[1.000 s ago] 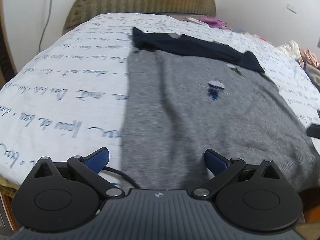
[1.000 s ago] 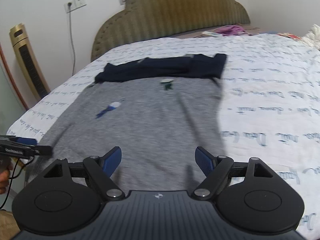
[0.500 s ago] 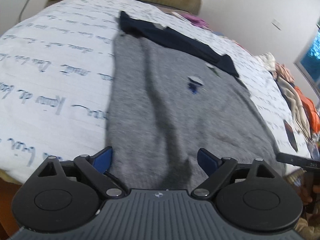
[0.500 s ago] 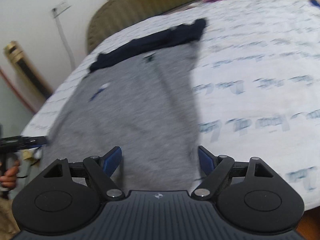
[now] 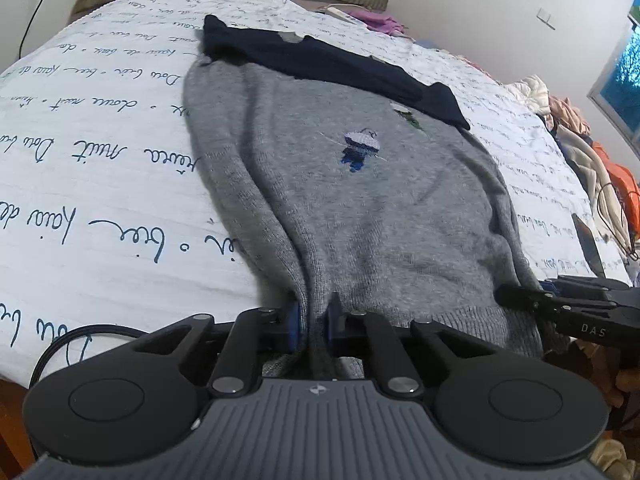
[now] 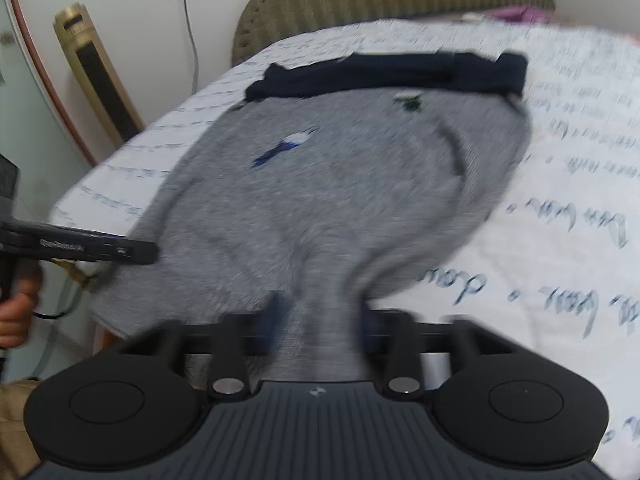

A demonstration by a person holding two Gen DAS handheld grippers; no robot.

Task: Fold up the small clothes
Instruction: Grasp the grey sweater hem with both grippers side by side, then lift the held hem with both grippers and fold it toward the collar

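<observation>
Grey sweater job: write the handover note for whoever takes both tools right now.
Left tool: closing, near hem of the grey sweater bunched between its pads.
Right tool: closing on the hem's other end, fabric gathered between its pads; view blurred.
Sweater lies flat on the bed, dark navy band at the far end.
Done: both hem grips.
Left: every fold.

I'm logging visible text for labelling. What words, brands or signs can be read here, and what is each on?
"DAS": white letters on the right gripper, seen from the left wrist view; the rest is cut off.
White lettering on the left gripper in the right wrist view: too blurred to read.
Blue handwriting print on the bedsheet: upside down cursive, not reliably readable.
The gray sweater has embroidered figures, no words.
</observation>
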